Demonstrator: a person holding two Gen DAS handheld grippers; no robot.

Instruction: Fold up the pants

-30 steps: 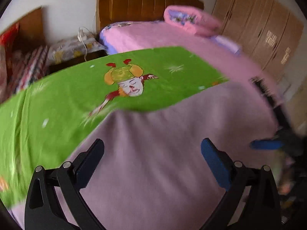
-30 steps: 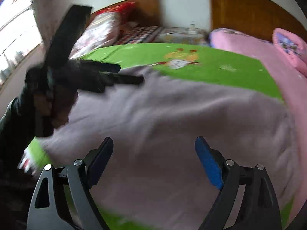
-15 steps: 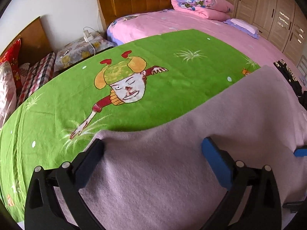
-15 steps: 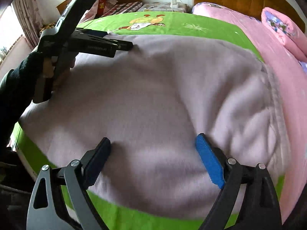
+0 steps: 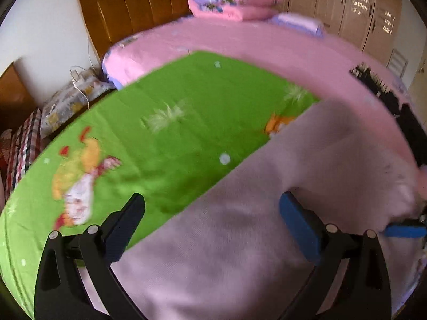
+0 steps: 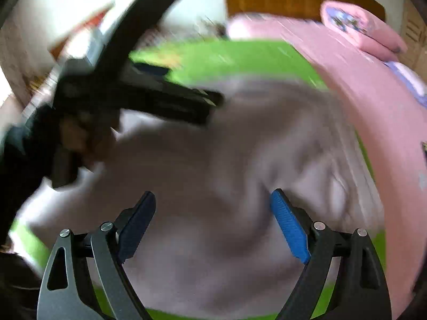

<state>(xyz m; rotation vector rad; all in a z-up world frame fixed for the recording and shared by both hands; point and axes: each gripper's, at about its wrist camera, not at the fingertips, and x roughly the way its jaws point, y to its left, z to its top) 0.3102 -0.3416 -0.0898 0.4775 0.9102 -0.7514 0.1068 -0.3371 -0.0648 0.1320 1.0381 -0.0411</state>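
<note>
Garment: the pants (image 5: 267, 240), a pale mauve fleece piece, lie spread on the green sheet (image 5: 186, 133) of the near bed, covering its near and right part; a ridge of gathered fabric shows toward the right end in the right wrist view (image 6: 333, 181).
Left gripper (image 5: 210, 229): fingers wide apart, nothing between them; it hangs over the garment's far edge where mauve meets green.
Right gripper (image 6: 213, 221): fingers wide apart, nothing held; it is over the middle of the garment.
Change noted: half a second ago both views were sharp and the cloth lay flat and smooth; now both are smeared by motion. The left view has swung rightward, so the cartoon figure (image 5: 77, 181) has shifted from centre to the lower left. From the right wrist, the left gripper (image 6: 149, 90) now crosses higher and larger in the picture.
Cloth condition: more wrinkling near the right end than before, though blur limits certainty.
Meaning for the task: judged a repositioning between grasps; no fold is in hand, and neither gripper has an edge.
Next requirement: judged that each gripper must settle on an edge or corner before closing.
Risk: closing during fast travel could pinch one layer only or drag the fleece askew.
Surroundings: pink bed (image 5: 267, 45) beyond, a folded quilt (image 5: 234, 0) on it.
</note>
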